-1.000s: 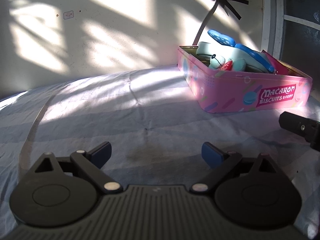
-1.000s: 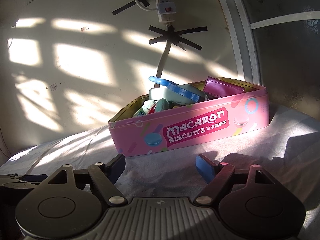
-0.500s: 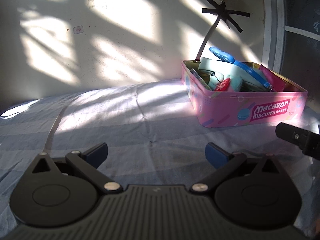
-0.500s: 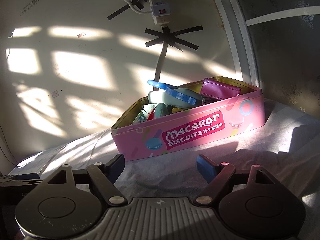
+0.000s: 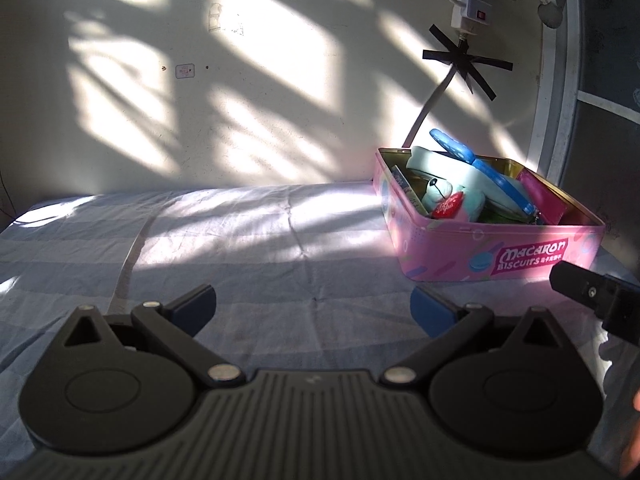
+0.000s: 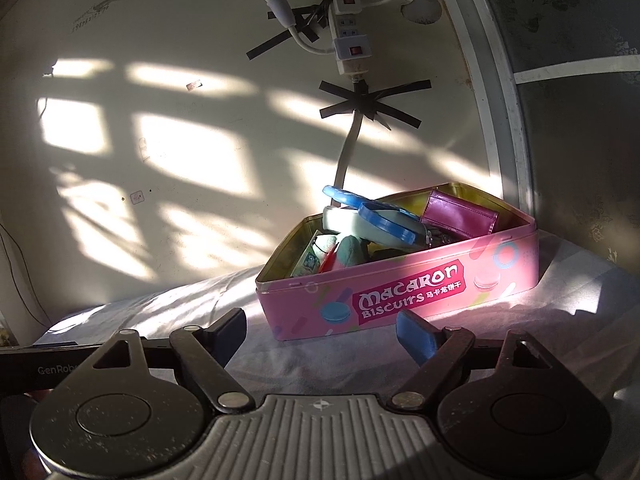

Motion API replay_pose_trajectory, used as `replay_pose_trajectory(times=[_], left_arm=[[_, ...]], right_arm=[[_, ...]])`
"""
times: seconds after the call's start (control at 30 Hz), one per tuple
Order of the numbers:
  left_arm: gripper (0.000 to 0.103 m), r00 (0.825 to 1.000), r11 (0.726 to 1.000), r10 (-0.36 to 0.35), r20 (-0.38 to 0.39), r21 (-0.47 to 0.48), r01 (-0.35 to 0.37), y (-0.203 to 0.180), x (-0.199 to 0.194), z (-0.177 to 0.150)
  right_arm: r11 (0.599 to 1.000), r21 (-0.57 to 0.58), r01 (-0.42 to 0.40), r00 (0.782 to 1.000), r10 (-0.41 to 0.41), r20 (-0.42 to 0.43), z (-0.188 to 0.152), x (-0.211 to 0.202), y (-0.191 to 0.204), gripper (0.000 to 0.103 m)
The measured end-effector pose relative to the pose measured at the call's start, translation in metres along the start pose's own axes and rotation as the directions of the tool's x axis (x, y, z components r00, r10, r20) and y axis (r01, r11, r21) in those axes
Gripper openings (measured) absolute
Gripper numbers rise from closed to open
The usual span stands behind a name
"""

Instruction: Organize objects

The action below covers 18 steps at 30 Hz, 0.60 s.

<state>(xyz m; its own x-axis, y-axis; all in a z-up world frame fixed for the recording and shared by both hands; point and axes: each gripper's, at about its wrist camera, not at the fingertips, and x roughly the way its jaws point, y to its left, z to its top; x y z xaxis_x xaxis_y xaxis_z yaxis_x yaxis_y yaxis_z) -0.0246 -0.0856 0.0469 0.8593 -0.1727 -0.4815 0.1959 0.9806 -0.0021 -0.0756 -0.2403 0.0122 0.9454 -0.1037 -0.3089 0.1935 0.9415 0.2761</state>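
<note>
A pink biscuit tin [image 5: 460, 252] [image 6: 420, 276] stands on the cloth near the wall, filled with a pale plush toy [image 5: 440, 194], a blue flat item [image 6: 386, 224] and a magenta wallet [image 6: 460, 216]. My left gripper [image 5: 312, 308] hovers over bare cloth, left of the tin and nearer than it, open with nothing between its fingers. In the right wrist view my right gripper [image 6: 320, 330] is just in front of the tin's long side; its jaws are opening and hold nothing. Part of the right gripper's body [image 5: 592, 296] shows at the left wrist view's right edge.
A blue-and-white striped cloth [image 5: 240, 240] covers the surface, sunlit in patches. Behind it is a cream wall with a power strip [image 6: 348, 40] and a cable taped with black strips [image 6: 360, 100]. A pale frame and a dark panel [image 6: 580, 120] stand to the right.
Both views have risen: the tin sits lower and farther in each, and more wall and the power strip show. The right fingers stand slightly wider apart. The tin has not moved.
</note>
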Motion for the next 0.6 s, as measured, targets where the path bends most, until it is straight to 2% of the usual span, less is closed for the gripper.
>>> replay_pose_trajectory(times=[0.2,0.6], left_arm=[[0.103,0.999,1.000,-0.004,-0.041,-0.020,0.003,0.0042,0.0037,-0.0038],[0.103,0.998,1.000,0.007,-0.066,-0.012,-0.008,0.0022,0.0094,-0.0068]], right_arm=[[1.000,0.004,0.003,1.000,-0.002,-0.020,-0.0026,0.0032,0.0007,0.081],[1.000,0.008,0.006,0.999,-0.006,-0.032,-0.0070,0.0067,-0.0009,0.081]])
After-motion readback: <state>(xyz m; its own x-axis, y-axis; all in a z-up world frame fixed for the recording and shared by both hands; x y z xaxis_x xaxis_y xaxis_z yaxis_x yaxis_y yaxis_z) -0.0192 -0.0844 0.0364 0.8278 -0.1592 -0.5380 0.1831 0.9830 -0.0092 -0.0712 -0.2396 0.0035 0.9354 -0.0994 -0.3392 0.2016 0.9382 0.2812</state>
